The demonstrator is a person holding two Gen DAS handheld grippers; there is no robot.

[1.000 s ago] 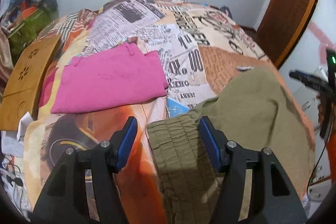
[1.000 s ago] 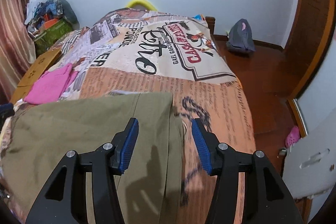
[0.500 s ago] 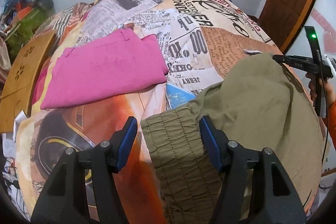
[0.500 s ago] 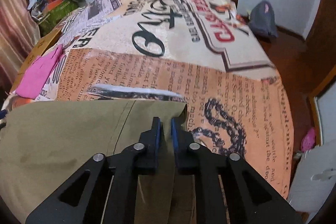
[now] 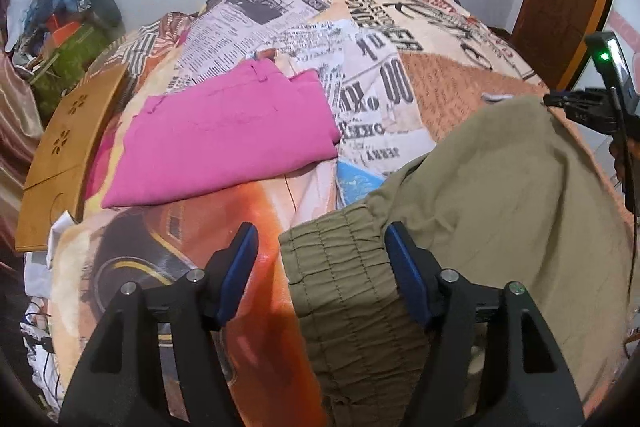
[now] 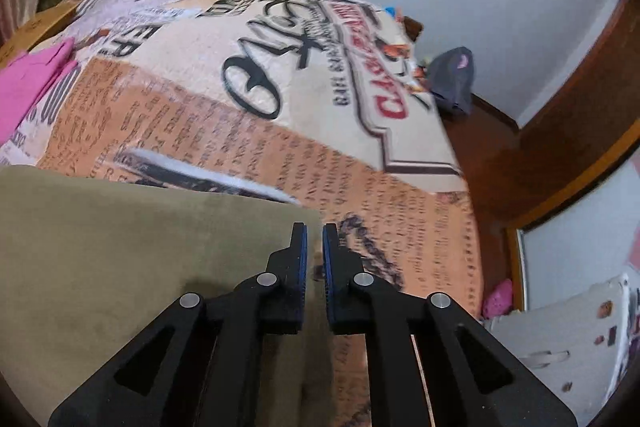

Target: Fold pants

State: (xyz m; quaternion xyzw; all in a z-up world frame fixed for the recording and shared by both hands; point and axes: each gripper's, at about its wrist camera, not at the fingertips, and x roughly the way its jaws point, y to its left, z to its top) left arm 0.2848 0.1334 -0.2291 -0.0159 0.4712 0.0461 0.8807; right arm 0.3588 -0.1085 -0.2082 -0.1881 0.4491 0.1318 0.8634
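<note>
— One garment matters: the olive pants point(image 5: 500, 187), spread across the near end of the bed point(image 5: 420, 75), elastic waistband point(image 5: 344, 267) toward the left side and the leg hem point(image 6: 256, 215) over by the right edge.

— How will they handle, do you reckon?

— Soft, light, no stiffness at all; the cloth already drapes and wrinkles over the mattress. It should sag wherever it isn't supported, so I'd take hold at corners and thick seams. The gathered waistband is the firmest part and ought to give the best grip.

— And the claws?

— The right gripper point(image 6: 315, 247) has its jaws drawn nearly together right at the hem corner. A thin gap shows between the pads, and it looks pinched on the fabric edge, though the blur stops me being certain. The left gripper point(image 5: 322, 271) stands wide apart, one finger on each side of the waistband, holding nothing.

— Anything else around?

— Pink folded pants point(image 5: 224, 139) lie further up the bed, well apart from the olive pair. A wooden board point(image 5: 68, 143) sits off the left side, and a dark bag point(image 6: 452, 79) rests on the floor by the wall.
</note>
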